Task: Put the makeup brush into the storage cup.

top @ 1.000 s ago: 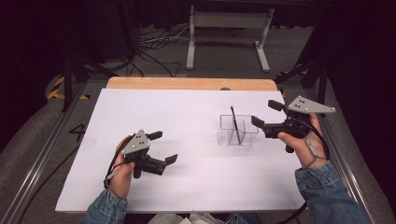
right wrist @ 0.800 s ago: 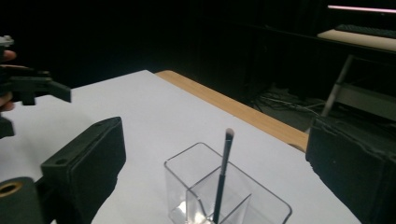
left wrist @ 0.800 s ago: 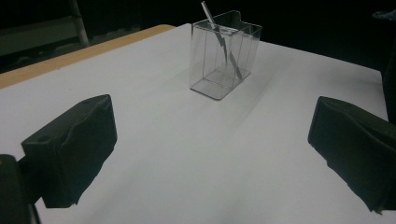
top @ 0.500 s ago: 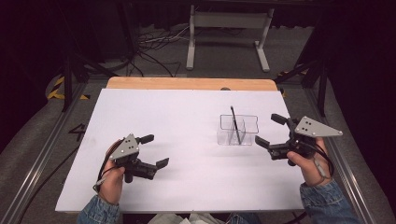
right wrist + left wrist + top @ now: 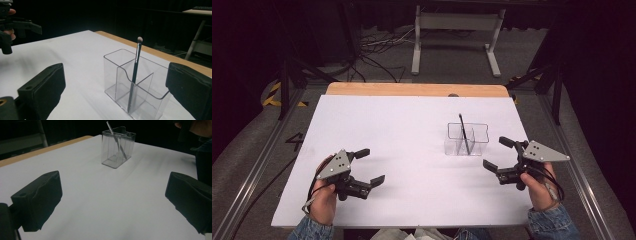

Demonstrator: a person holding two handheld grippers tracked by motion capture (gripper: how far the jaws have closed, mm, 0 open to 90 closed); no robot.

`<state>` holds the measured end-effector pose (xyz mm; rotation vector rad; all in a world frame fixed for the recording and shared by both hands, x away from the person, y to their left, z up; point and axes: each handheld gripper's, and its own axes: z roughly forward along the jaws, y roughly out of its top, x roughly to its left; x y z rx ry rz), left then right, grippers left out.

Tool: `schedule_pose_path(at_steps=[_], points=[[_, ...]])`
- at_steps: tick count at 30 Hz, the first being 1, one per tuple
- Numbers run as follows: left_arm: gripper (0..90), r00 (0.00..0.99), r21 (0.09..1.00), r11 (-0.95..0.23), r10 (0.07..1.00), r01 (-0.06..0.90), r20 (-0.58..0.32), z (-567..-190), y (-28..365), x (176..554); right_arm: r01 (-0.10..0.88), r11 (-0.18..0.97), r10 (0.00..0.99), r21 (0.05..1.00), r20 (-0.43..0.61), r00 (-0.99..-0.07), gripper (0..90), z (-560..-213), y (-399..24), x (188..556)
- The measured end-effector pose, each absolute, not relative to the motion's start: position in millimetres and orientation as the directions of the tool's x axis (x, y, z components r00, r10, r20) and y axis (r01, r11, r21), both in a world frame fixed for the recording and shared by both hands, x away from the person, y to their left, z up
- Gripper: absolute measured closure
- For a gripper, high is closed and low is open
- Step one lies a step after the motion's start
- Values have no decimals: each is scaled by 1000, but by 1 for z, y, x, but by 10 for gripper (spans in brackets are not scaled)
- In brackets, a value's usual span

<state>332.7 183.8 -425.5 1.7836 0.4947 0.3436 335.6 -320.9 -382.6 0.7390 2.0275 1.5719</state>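
Both of my grippers, left gripper (image 5: 364, 167) and right gripper (image 5: 501, 154), hover released over the white table (image 5: 402, 130); a brush (image 5: 463, 134) stands tilted in the clear organizer (image 5: 467, 139) toward the right edge, dark room, cables (image 5: 377, 47) on the floor beyond

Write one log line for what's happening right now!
left gripper: open, empty | right gripper: open, empty | brush: leaning in clear organizer

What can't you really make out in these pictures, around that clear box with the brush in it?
- Brush: in the right gripper view, its foot is blurred behind the clear organizer's walls; which compartment, cannot tell.
- Brush tip in the left gripper view: cut off by the top edge.
- Small dark spot on the table's far wooden edge, high view: too small to identify.
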Motion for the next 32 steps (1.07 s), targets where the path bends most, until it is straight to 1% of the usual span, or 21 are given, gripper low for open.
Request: schedule_pose_path(at_steps=[8, 12, 15, 21, 26, 32], points=[[18, 865, 965, -205, 500, 164, -41, -435, 187, 331, 130, 197, 657, 972, -32, -754, 35, -405, -319, 331], [21, 867, 971, -188, 498, 144, -32, -439, 193, 330, 131, 181, 657, 975, -20, -753, 35, -417, -318, 329], [24, 858, 976, -164, 513, 144, -40, -441, 195, 330, 161, 169, 654, 972, 11, -756, 35, -424, -318, 329], [24, 864, 974, -175, 503, 145, -38, -447, 195, 330, 168, 153, 663, 974, 25, -748, 35, -433, -319, 328], [24, 863, 975, -161, 503, 152, -51, -453, 196, 329, 181, 154, 661, 971, 35, -749, 35, -440, -318, 328], [24, 863, 974, -166, 502, 153, -50, -454, 196, 329, 179, 136, 663, 975, 45, -748, 35, -441, -318, 328]])
